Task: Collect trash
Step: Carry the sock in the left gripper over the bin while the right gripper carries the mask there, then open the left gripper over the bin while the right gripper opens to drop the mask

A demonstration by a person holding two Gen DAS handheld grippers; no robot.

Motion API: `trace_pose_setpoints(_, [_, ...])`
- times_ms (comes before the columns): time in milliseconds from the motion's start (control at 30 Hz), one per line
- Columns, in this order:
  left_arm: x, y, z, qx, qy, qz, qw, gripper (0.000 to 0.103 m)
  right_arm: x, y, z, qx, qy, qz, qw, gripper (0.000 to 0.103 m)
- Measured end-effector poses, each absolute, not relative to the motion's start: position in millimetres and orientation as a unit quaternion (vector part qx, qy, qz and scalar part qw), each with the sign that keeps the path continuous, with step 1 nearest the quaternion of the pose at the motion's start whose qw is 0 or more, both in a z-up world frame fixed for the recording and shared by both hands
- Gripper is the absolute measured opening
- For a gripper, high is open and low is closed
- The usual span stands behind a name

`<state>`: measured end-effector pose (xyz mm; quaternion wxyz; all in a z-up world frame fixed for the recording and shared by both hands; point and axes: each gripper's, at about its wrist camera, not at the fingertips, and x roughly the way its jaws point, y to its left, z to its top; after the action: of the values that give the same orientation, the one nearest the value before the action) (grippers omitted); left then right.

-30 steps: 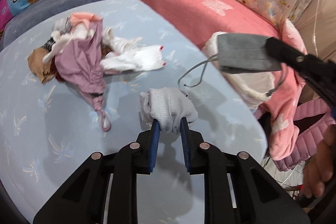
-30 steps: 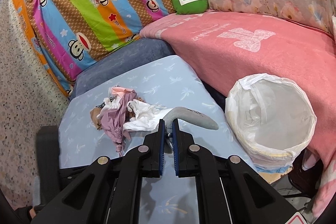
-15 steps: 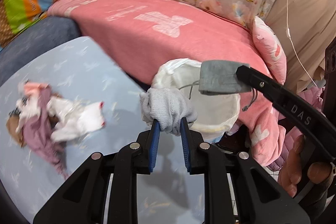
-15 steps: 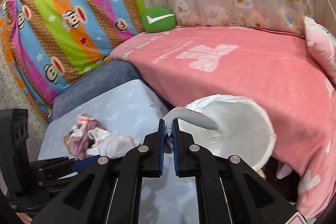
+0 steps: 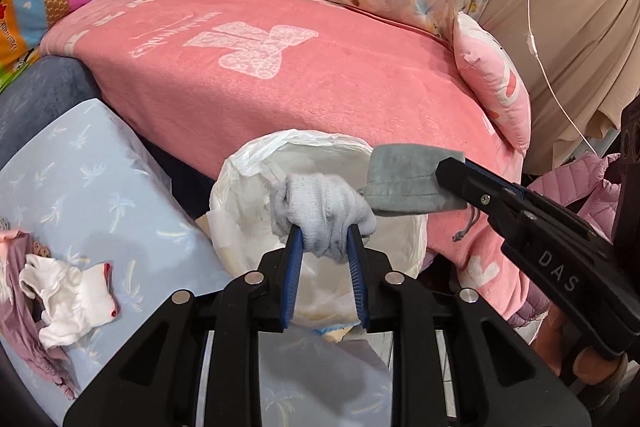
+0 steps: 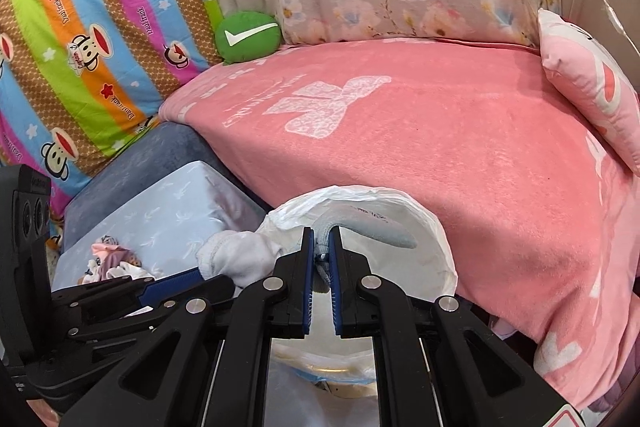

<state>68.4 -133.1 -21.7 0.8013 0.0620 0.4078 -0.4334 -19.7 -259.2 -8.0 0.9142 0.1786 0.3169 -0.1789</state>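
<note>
From the left wrist view, the left hand-held gripper sits over the mouth of a bin lined with a white plastic bag. Its jaws have just been opening, and a balled pale grey sock is between the blue pads, which touch its sides. To the left of this hand-held gripper, on the counter with its light blue palm-print cover, lies a small heap: a white garment with red marks and a mauve cloth beside it. To its right, the right hand-held gripper comes in from the side, pinching a darker grey sock that hangs over the far right rim of the bin, a loose thread dangling beneath. Fingers of the person's hand show at the lower right edge.

The right wrist view shows what the other cannot: the narrow gap of the right hand-held gripper, its jaws having just been opening slightly while they clamp the cuff of the grey sock, whose foot reaches forward above the bag's opening. Left of it, the left hand-held gripper appears side-on with its pale sock at the bag's near left rim. Farther left, the heap rests on the counter. Beyond the bin, a pink blanket covers the bed, with a green round cushion at the back.
</note>
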Motion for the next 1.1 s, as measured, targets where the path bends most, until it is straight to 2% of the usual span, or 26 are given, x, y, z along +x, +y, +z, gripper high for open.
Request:
trace_pose_setpoints(33, [68.9, -134.3, -21.7, 0.064, 0.407, -0.429, 0.804, 0.035, -20.3, -260.7, -8.1, 0.181, 0.316, -0.181, 0.914, 0.013])
trace_pose_setpoints(67, [69.7, -134.2, -21.3, 0.065, 0.407, -0.419, 0.809, 0.054, -21.8, -262.7, -7.3, 0.184, 0.312, -0.186, 0.913, 0.014])
trace_pose_setpoints(100, [70.8, -133.2, -20.3, 0.063, 0.405, -0.41, 0.815, 0.068, -22.1, -264.1, -6.8, 0.186, 0.311, -0.188, 0.913, 0.015])
trace_pose_setpoints(133, [71.3, -131.5, -18.9, 0.058, 0.4, -0.405, 0.82, 0.07, -22.7, -266.2, -5.3, 0.188, 0.309, -0.191, 0.913, 0.017])
trace_pose_setpoints(200, [73.1, -129.0, -18.0, 0.059, 0.399, -0.398, 0.824, 0.071, -24.7, -266.5, -3.0, 0.188, 0.305, -0.196, 0.913, 0.026])
trace_pose_setpoints(467, [80.6, -95.5, -15.8, 0.038, 0.401, -0.357, 0.843, 0.071, -27.0, -247.7, 10.7, 0.18, 0.294, -0.18, 0.921, 0.039])
trace_pose_setpoints(833, [100.3, -19.0, -20.8, 0.01, 0.41, -0.265, 0.873, 0.072, -3.7, -182.9, 10.3, 0.16, 0.308, -0.119, 0.93, 0.044])
trace_pose_setpoints(1033, [113.7, 25.2, -30.8, -0.014, 0.428, -0.221, 0.876, 0.076, 12.3, -143.2, 1.9, 0.154, 0.323, -0.088, 0.93, 0.045])
trace_pose_setpoints(1100, [117.4, 40.4, -35.6, -0.017, 0.433, -0.203, 0.878, 0.081, 17.9, -129.1, -1.9, 0.15, 0.329, -0.078, 0.929, 0.045])
